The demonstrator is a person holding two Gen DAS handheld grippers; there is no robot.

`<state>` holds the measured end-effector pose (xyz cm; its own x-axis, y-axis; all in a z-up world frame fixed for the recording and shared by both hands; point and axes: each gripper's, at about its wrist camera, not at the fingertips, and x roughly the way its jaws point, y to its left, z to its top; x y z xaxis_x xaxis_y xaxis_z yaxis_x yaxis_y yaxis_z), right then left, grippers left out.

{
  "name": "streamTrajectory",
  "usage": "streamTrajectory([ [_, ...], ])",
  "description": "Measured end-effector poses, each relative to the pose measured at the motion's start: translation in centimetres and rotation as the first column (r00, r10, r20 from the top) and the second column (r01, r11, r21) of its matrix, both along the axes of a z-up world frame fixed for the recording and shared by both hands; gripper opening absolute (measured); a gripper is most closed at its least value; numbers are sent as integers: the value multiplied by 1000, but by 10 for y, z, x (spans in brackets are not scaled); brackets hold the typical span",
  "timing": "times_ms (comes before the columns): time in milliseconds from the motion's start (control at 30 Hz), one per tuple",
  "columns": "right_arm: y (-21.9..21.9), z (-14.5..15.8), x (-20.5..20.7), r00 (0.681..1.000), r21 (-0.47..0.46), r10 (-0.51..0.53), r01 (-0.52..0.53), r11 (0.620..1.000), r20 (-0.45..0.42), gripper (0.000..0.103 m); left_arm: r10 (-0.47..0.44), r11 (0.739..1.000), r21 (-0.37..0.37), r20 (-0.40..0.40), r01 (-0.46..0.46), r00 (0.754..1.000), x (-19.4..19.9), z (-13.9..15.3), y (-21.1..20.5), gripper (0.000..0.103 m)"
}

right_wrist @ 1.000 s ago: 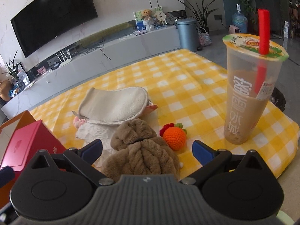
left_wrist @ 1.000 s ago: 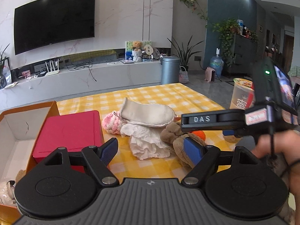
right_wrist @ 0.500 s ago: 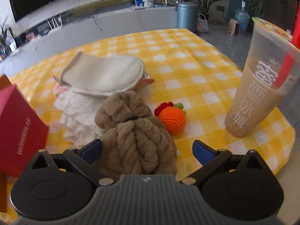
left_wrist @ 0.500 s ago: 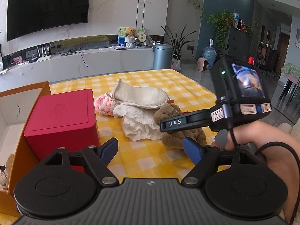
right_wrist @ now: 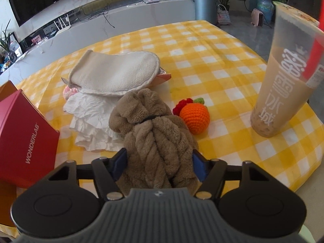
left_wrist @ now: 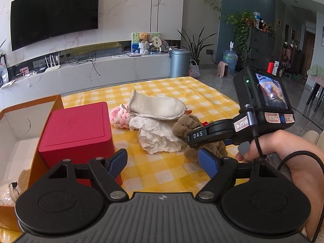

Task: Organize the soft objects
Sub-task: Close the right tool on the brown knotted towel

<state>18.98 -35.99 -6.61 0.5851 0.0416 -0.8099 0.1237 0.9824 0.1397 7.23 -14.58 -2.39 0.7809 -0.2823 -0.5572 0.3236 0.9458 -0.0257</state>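
Our right gripper (right_wrist: 160,166) has just been closing, and its blue pads (right_wrist: 199,167) now press both sides of the brown twisted plush towel (right_wrist: 154,129) lying on the yellow checked tablecloth (right_wrist: 212,60). Our left gripper (left_wrist: 163,163) stands open with nothing between its fingers, over the cloth beside the red box (left_wrist: 77,129), which sits against the orange cardboard box (left_wrist: 57,103). Just beyond the towel we see a crocheted orange (right_wrist: 194,117) touching its right side and a crumpled white cloth (right_wrist: 89,121) on its left. Farther back a cream mitt (right_wrist: 115,74) lies on top of the white cloth and a pink knitted piece (left_wrist: 119,117). At the right edge stands a tall milk tea cup (right_wrist: 287,77), well apart from the soft things.
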Motion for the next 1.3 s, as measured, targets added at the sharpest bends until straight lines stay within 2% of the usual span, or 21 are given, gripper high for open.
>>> streamTrajectory([
  [133, -12, 11, -12, 999, 33, -38, 37, 999, 37, 58, 3, 1000, 18, 11, -3, 1000, -2, 1, -5, 93],
  [167, -14, 13, -14, 998, 49, -41, 39, 998, 44, 52, 3, 1000, 24, 13, -4, 1000, -3, 1, -6, 93],
  [233, -20, 17, -19, 997, 90, -44, 38, 995, 62, 47, 6, 999, 37, 13, -7, 1000, -3, 0, -10, 94],
  [300, -23, 17, -19, 997, 96, -42, 36, 995, 58, 36, 13, 999, 49, 12, -14, 1000, -2, 0, -14, 93],
  [367, -24, 13, -16, 998, 80, -50, 46, 996, 44, 44, 18, 998, 59, 10, -19, 1000, -1, 0, -16, 93],
  [400, -25, 12, -15, 997, 73, -60, 56, 996, 49, 55, 19, 998, 61, 9, -20, 1000, -1, 0, -17, 93],
  [433, -26, 11, -14, 996, 66, -65, 61, 996, 58, 60, 20, 998, 61, 8, -21, 1000, -1, 1, -17, 93],
  [467, -27, 11, -13, 995, 73, -67, 62, 995, 69, 61, 22, 998, 60, 6, -22, 1000, 0, 1, -18, 93],
  [533, -31, 9, -11, 996, 106, -55, 47, 993, 73, 75, 21, 998, 51, 3, -21, 1000, 2, 3, -20, 93],
  [700, -23, 2, 1, 998, 128, -36, 30, 991, 42, 85, 29, 999, 44, 26, -30, 999, 1, 8, -22, 93],
  [767, -20, 5, 0, 998, 123, -28, 21, 992, 55, 90, 21, 999, 48, 24, -22, 999, 1, 8, -22, 93],
  [833, -21, 7, 0, 997, 154, -19, 8, 988, 70, 100, 25, 999, 47, 18, -26, 1000, 4, 7, -22, 93],
  [867, -21, 5, 1, 998, 156, -22, 12, 988, 63, 100, 31, 999, 44, 10, -32, 999, 6, 7, -23, 93],
  [967, -18, -4, 9, 999, 101, -47, 46, 994, 12, 99, 30, 999, 46, -8, -29, 1000, 10, 7, -27, 93],
  [1067, -13, -14, 18, 999, 63, -21, 23, 998, -38, 98, 20, 998, 65, -8, -20, 1000, 13, 8, -29, 94],
  [1200, -10, -25, 23, 995, 16, -24, 26, 1000, -96, 76, 28, 998, 61, -16, -27, 999, 18, 9, -27, 93],
  [1300, -10, -21, 19, 996, 17, -19, 21, 1000, -89, 66, 47, 997, 58, -21, -46, 999, 24, 8, -26, 93],
])
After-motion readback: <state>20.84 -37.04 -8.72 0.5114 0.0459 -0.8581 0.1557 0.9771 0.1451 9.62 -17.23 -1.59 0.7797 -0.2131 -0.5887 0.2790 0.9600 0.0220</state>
